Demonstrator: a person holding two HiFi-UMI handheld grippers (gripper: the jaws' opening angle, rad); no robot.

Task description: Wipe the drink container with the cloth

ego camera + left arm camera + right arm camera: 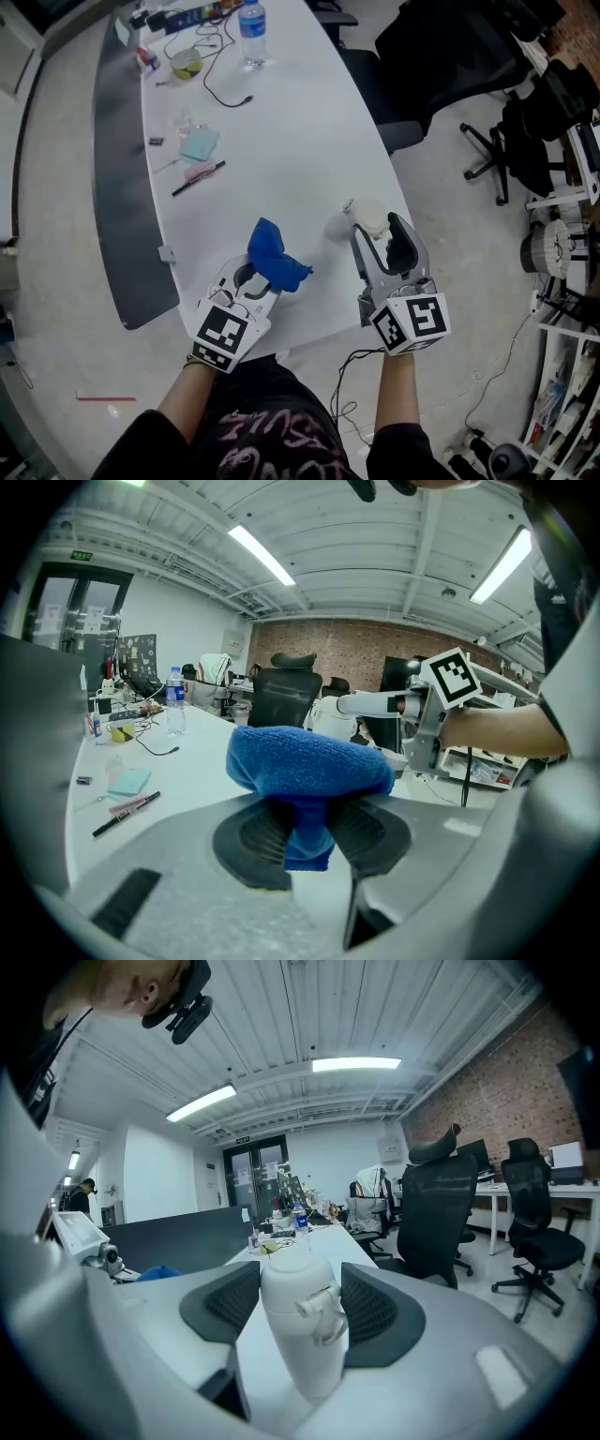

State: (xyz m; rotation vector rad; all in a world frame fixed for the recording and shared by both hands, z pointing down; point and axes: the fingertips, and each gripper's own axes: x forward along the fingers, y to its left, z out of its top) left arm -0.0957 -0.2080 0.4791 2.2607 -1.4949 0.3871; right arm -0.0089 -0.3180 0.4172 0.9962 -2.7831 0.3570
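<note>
Blue cloth [270, 253] is bunched up and pinched in the left tool [255, 278], over the near end of the surface [281, 141]. The right tool [377, 232] is clamped around the white drink container [367, 217], close to the surface's right edge. My worry: that body looks smooth and round, so hard rubbing could twist it loose and over the edge.

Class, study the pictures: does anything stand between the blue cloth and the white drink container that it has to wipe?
Nothing visible does. The cloth, held in the left gripper, and the drink container, between the fingers of the right gripper, are apart, with only bare table between them.
</note>
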